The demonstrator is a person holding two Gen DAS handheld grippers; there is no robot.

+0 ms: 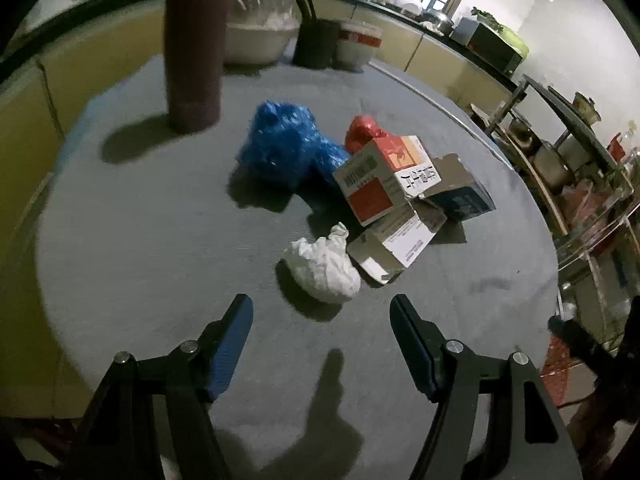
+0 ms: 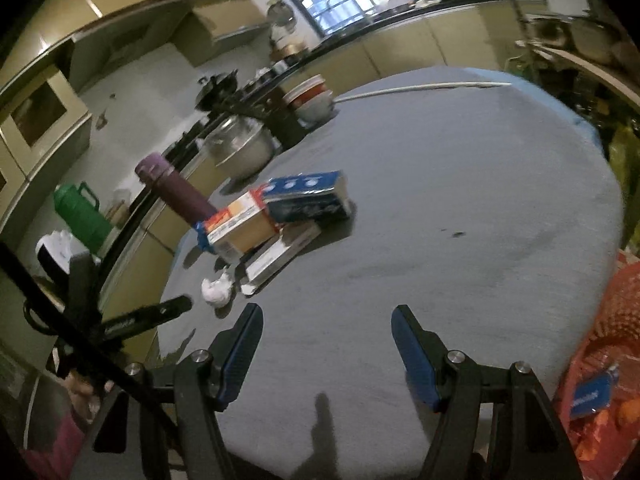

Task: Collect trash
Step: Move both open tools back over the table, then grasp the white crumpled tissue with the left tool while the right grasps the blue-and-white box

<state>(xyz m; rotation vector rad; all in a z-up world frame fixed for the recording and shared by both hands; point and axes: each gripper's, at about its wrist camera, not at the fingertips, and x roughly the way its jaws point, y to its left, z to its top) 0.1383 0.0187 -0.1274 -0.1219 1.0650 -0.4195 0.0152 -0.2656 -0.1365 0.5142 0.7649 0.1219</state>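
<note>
On the round grey-clothed table (image 1: 140,240) lies a crumpled white tissue (image 1: 322,270), just beyond my left gripper (image 1: 322,301), which stands open and holds nothing. Behind the tissue sit a white box (image 1: 396,240), an orange-and-white box (image 1: 384,178), a dark blue box (image 1: 460,194), a blue plastic bag (image 1: 284,148) and a red plastic wad (image 1: 362,132). My right gripper (image 2: 326,312) is open over bare cloth, with nothing between its fingers. From there the boxes (image 2: 248,228) and the tissue (image 2: 218,290) lie ahead to the left.
A tall maroon bottle (image 1: 194,48), a steel bowl (image 1: 260,28), a dark utensil holder (image 1: 316,42) and stacked bowls (image 1: 358,44) stand at the table's far edge. A rack with pots (image 1: 560,152) is at the right. A red mesh bag (image 2: 608,340) hangs beside the right gripper.
</note>
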